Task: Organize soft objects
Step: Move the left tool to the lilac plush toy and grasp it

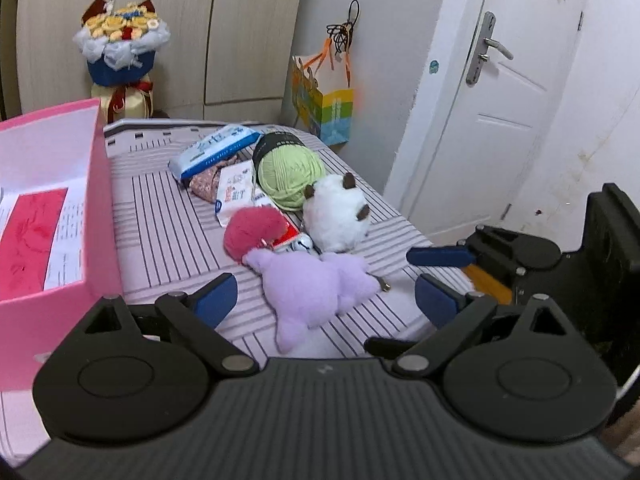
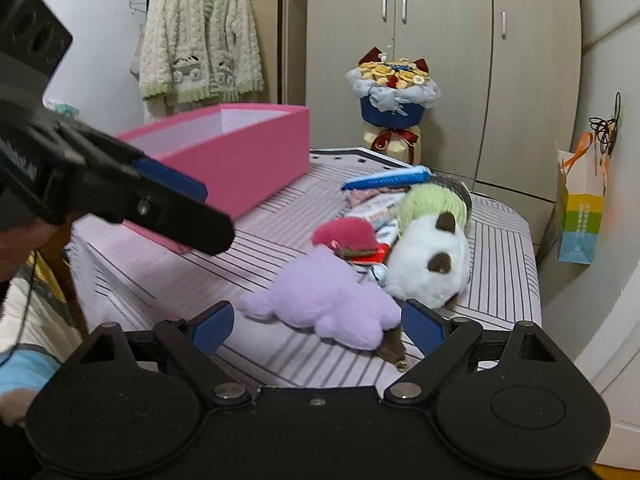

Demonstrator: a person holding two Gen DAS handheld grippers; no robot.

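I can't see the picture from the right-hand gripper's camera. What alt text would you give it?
An open right gripper hovers just in front of a purple plush toy on a striped bed, with a white plush, red pompom and green yarn behind it. A pink box stands open to the left, partly hidden by the left gripper.

The surface (image 1: 168,216) has a striped cover. On it, ahead of the left claw (image 1: 326,300), lie a purple plush (image 1: 316,288), white plush (image 1: 336,216), green yarn (image 1: 290,172); a pink box (image 1: 100,200) stands left.
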